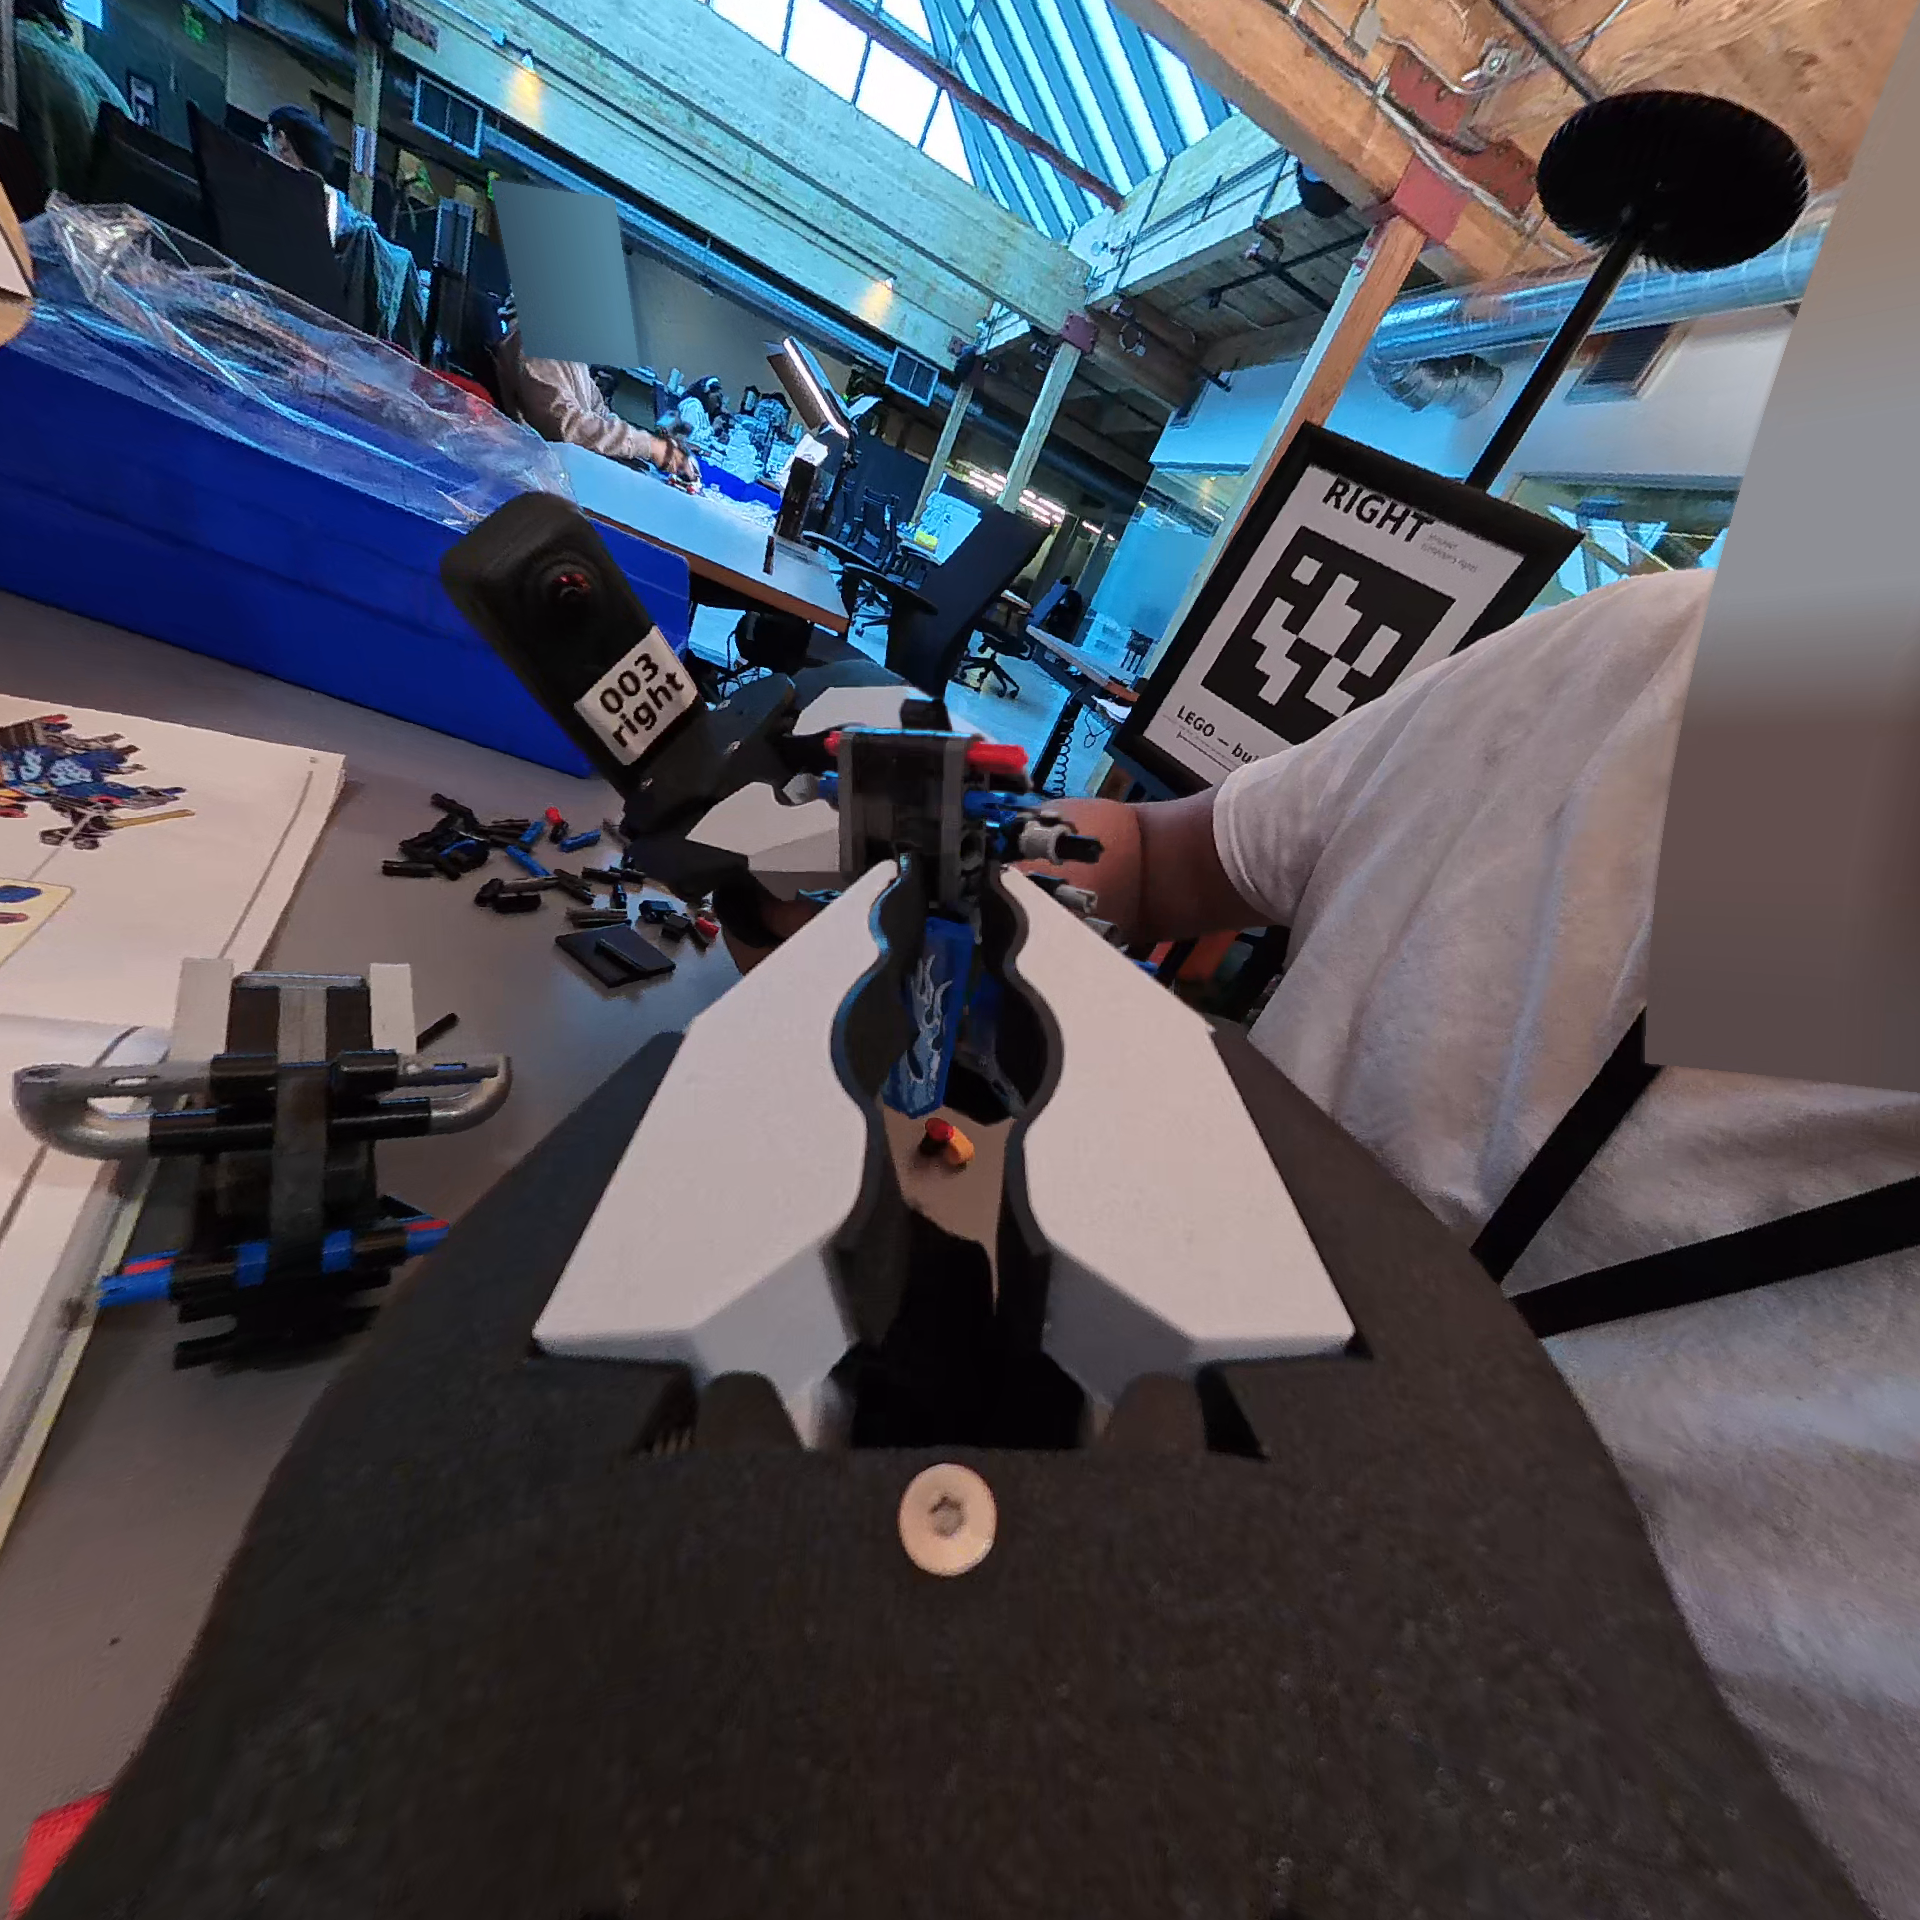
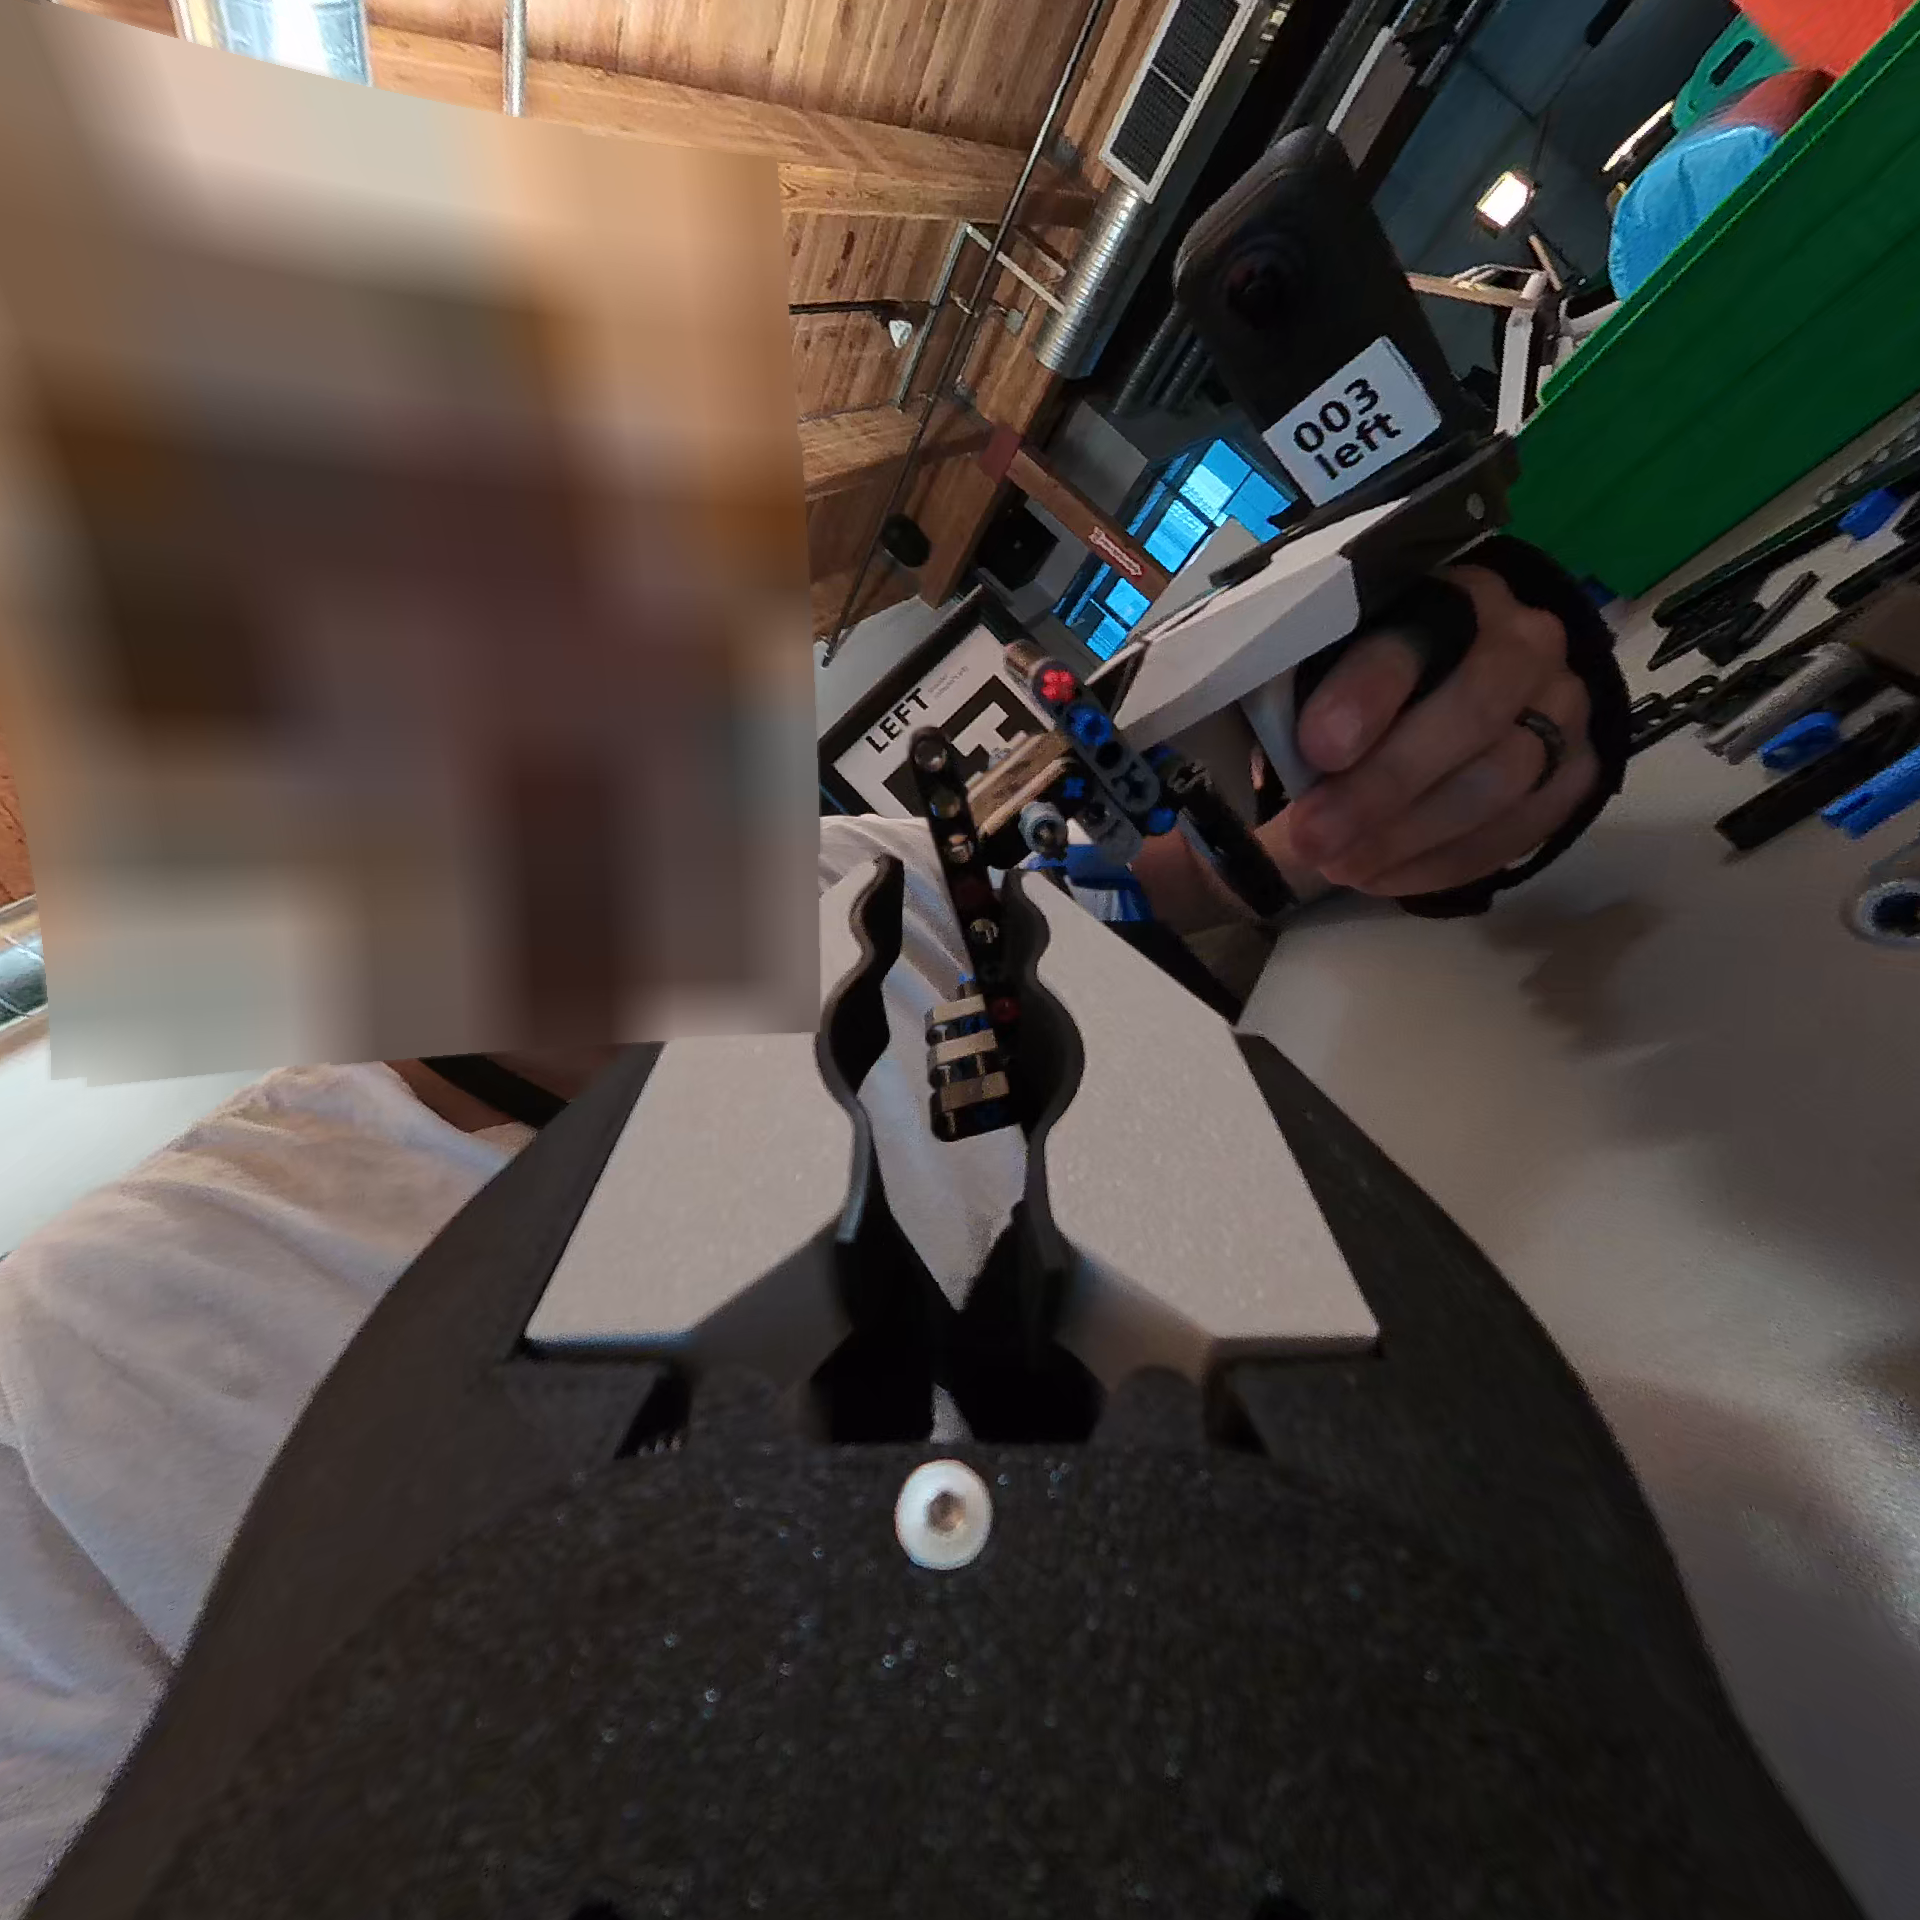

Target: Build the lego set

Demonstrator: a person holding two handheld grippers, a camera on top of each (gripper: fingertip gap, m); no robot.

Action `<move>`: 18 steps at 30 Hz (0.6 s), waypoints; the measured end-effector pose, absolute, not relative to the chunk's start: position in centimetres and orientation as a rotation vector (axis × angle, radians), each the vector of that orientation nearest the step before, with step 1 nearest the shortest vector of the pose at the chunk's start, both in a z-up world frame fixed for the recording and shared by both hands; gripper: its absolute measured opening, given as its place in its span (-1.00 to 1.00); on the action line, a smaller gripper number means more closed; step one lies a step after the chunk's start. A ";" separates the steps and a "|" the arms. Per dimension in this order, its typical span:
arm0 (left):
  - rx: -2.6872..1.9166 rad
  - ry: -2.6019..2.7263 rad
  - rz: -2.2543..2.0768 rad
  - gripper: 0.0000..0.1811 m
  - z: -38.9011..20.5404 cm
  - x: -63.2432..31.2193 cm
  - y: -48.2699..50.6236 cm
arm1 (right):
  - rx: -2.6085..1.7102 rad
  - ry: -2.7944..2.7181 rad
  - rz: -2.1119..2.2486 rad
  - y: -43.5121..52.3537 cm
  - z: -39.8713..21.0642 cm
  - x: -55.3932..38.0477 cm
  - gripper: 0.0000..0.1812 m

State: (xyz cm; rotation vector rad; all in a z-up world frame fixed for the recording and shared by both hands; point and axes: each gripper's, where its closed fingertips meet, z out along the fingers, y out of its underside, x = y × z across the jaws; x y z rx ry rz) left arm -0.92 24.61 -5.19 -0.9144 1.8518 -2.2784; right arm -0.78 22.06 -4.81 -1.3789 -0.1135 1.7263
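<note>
My left gripper is shut on a lego assembly with a blue flame-printed panel and a grey and black top with red and blue pins. It is held in the air. My right gripper is shut on a long black beam with small grey and blue parts low on it. The beam's far end meets the lego assembly held by the left gripper, which a hand grips. In the left wrist view the right gripper sits just behind the assembly.
A second black and grey sub-assembly stands on the grey table at the left, by an instruction booklet. Loose black and blue pins and a flat black piece lie farther back. A blue bin is behind. More parts lie at right. The tips of both grippers are at nearly the same place.
</note>
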 end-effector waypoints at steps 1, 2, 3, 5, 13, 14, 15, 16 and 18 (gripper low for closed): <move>-0.915 1.852 -2.278 -0.92 -5.2 -0.9 24.6 | -1.387 -0.120 1.712 22.1 -4.9 -0.8 -0.81; -0.919 1.848 -2.278 -0.92 -5.1 -0.9 24.7 | -1.392 -0.123 1.702 22.1 -4.9 -0.8 -0.80; -0.918 1.849 -2.282 -0.92 -5.1 -0.9 24.6 | -1.391 -0.129 1.698 22.0 -4.9 -0.8 -0.79; -0.914 1.853 -2.289 -0.92 -5.0 -1.0 24.6 | -1.392 -0.141 1.689 21.9 -4.8 -0.8 -0.78; -0.904 1.829 -2.355 -0.92 -4.4 -1.3 24.7 | -1.402 -0.272 1.479 21.6 -4.7 -1.0 -0.76; -0.908 1.822 -2.361 -0.92 -4.4 -1.3 24.7 | -1.408 -0.298 1.408 21.7 -4.7 -1.1 -0.76; -0.912 1.812 -2.375 -0.92 -4.3 -1.3 24.8 | -1.407 -0.325 1.337 21.7 -4.7 -1.1 -0.76; -0.915 1.805 -2.394 -0.92 -4.2 -1.3 24.8 | -1.400 -0.354 1.274 21.7 -4.7 -1.2 -0.77; -0.924 1.785 -2.423 -0.92 -4.1 -1.3 24.9 | -1.408 -0.392 1.167 21.8 -4.8 -1.3 -0.79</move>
